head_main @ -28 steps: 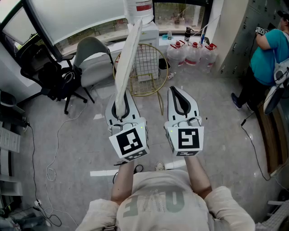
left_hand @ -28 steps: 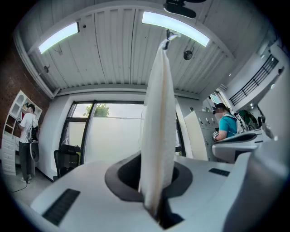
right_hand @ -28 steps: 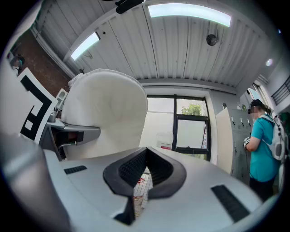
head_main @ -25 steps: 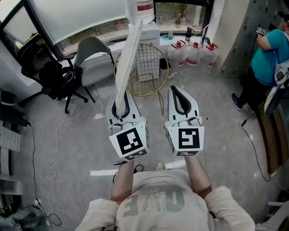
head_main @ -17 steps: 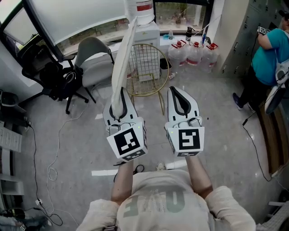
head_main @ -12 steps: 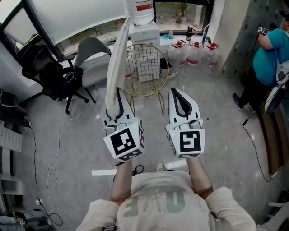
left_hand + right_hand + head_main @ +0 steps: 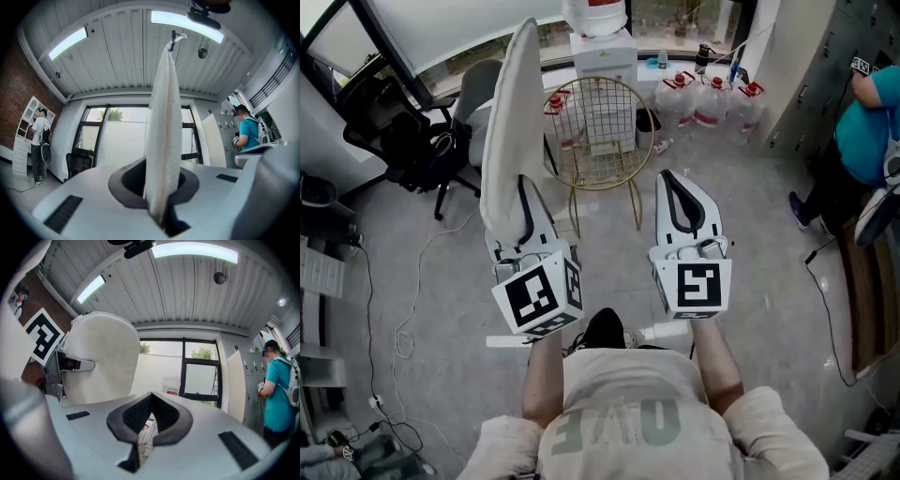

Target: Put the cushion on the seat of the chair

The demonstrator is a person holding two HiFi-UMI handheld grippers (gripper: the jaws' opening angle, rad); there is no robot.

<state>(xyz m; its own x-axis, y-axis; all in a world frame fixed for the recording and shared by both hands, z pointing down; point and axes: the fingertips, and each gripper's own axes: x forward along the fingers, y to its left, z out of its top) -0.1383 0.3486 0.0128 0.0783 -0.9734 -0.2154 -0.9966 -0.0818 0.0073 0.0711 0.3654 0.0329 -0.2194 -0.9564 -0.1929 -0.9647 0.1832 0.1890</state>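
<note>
A flat white cushion (image 7: 508, 122) stands edge-on, rising from my left gripper (image 7: 525, 202), which is shut on its lower edge. In the left gripper view the cushion (image 7: 164, 131) climbs from between the jaws of that gripper (image 7: 159, 211) toward the ceiling. The gold wire chair (image 7: 600, 131) stands on the floor ahead, to the right of the cushion. My right gripper (image 7: 680, 192) hovers beside the left one, shut with nothing in it. In the right gripper view the cushion (image 7: 105, 362) fills the left, beyond the right gripper (image 7: 149, 401).
A grey shell chair (image 7: 478, 84) and a black office chair (image 7: 394, 141) stand at the left. Behind the wire chair are a water dispenser (image 7: 605, 47) and several water bottles (image 7: 712, 94). A person in a teal shirt (image 7: 872, 131) stands at the right. Cables (image 7: 403, 309) lie on the floor.
My left gripper has shifted left and nearer to me, and the cushion's top has swung left, off the wire chair. The right gripper has barely moved.
</note>
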